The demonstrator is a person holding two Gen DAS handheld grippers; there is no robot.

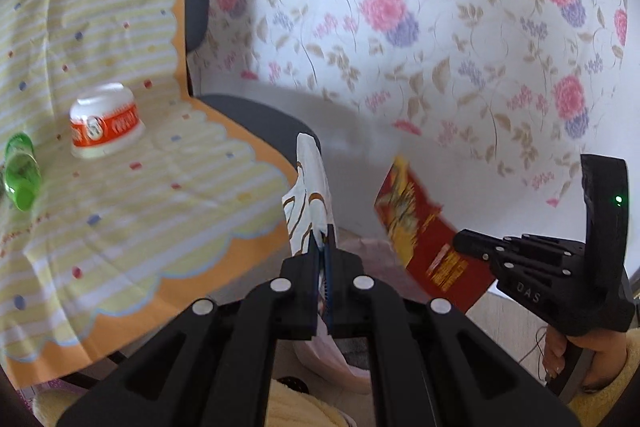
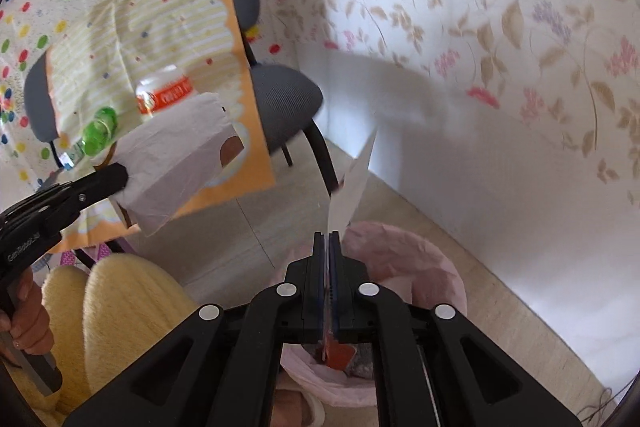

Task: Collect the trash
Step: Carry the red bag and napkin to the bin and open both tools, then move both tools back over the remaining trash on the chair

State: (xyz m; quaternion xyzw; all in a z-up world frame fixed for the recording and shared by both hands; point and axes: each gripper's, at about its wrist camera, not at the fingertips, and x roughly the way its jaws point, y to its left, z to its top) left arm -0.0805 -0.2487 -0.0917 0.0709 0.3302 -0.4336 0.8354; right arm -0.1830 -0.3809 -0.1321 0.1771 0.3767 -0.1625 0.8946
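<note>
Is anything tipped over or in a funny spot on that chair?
Yes. An orange-and-white cup sits upside down on the striped cloth covering the chair, and a green bottle lies on its side next to it. Both look like leftover trash.

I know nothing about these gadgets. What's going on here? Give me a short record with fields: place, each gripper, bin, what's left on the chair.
place: floral-papered corner with a grey chair under a striped yellow cloth
left gripper: shut on a white wrapper
right gripper: pinching a red packet, seen edge-on from its own camera
bin: pink-lined, on the floor below both grippers
left on chair: upturned orange-and-white cup; green bottle lying on its side
</note>
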